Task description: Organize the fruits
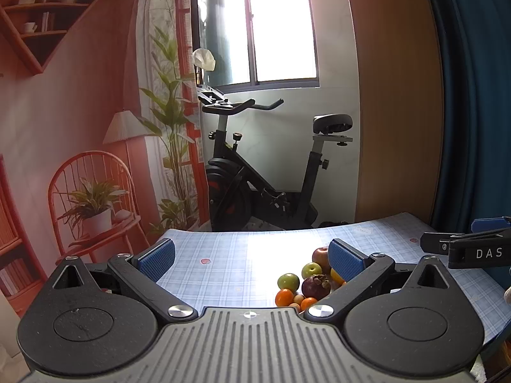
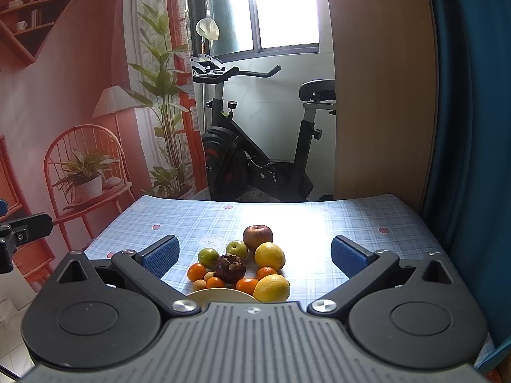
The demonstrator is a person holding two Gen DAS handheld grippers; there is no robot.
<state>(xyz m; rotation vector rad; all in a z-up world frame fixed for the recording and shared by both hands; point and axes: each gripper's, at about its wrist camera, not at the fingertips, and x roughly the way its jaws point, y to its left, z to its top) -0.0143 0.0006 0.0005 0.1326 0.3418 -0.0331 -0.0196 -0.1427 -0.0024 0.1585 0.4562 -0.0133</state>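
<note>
Here, in the left wrist view, the left gripper [image 1: 250, 257] hangs over the table [image 1: 223, 274] with fingers spread wide and nothing between them — the fruits [image 1: 306, 284] cluster near its right finger. In the right wrist view, the right gripper [image 2: 255, 253] is likewise spread and empty; the fruits [image 2: 242, 268] sit mid-table between its fingers, touching a pale plate [image 2: 220, 295] at the near edge.

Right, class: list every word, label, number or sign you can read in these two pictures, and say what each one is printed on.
"DAS": white letters on the black body of the right tongs, at the right edge of the left wrist view; the edge may cut off more.
Exercise bike console: markings too small to read.
Tablecloth: only pictures, bears and fruit, no words.
Nothing else legible.
</note>
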